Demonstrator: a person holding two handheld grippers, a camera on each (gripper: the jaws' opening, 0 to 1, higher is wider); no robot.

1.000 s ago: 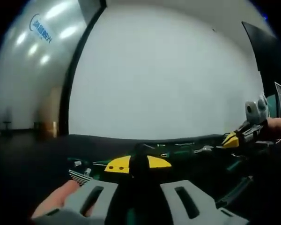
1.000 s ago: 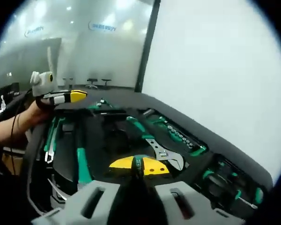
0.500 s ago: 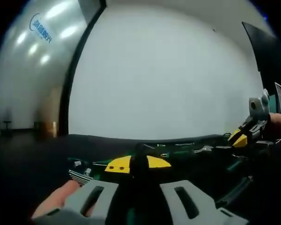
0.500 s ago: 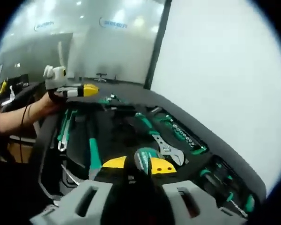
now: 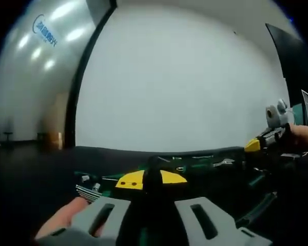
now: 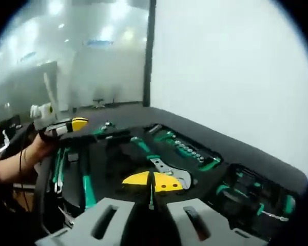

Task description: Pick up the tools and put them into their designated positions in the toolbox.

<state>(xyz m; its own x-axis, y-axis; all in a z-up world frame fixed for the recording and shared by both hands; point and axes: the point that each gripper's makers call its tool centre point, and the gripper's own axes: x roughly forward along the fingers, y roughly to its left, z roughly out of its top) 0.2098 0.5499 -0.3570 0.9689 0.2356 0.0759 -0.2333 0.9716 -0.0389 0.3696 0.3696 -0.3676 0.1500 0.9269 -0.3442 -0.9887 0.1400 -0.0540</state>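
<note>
Now, low in the right gripper view, my right gripper [image 6: 151, 185] has its yellow-tipped fingers pressed together with no gap; a thin green-tinted sliver sits in the seam between them, but I cannot tell whether it is a tool. Beyond them lies the open toolbox [image 6: 231, 154], dark with moulded slots. An adjustable wrench [image 6: 161, 166] with a green handle rests in the centre of the frame, just past the fingertips, and a row of sockets [image 6: 187, 149] sits to its upper right. At middle left, the left gripper [image 6: 66, 125], held by a hand [image 6: 36, 151], hovers over the box's edge.

Low in the left gripper view, the left gripper's fingers also meet, with nothing visibly between them, the toolbox a dark band beyond.

My judgement: before lowering, I should match the tool's outline to its slot, line up lengthwise, and release only once seated.
</note>
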